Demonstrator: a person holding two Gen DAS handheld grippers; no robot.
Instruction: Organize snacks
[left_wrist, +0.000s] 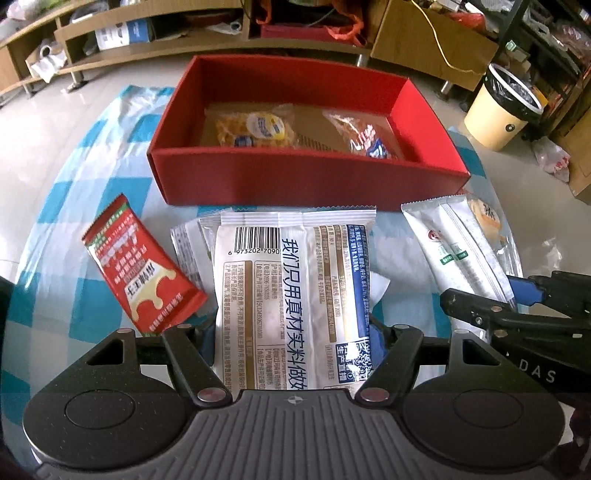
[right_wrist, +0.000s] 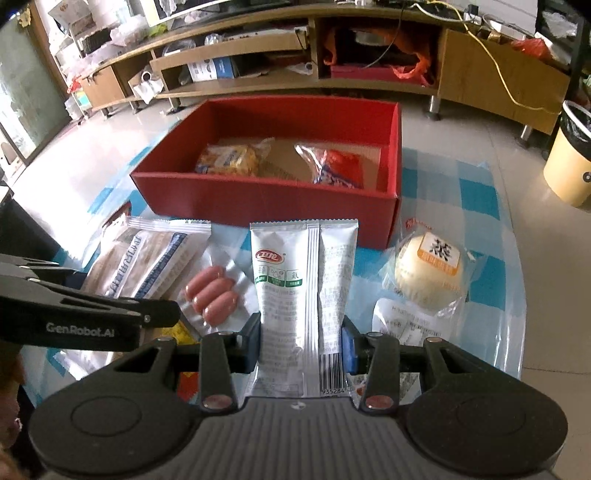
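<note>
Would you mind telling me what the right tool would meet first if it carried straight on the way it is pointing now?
Probably the near wall of the red box. The right tool, shut on the white snack packet, points that way, and the blue checked cloth before it looks free. Depth is uncertain: pointing steeply down, it might meet the cloth first.

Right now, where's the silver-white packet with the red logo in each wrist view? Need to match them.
Left wrist view: silver-white packet lies at the right edge, slanting down toward the right gripper entering from that side.
Right wrist view: same packet stands bottom centre, clamped between the right gripper pads.
Shared landmark: red box, just behind the packet in both.
</note>
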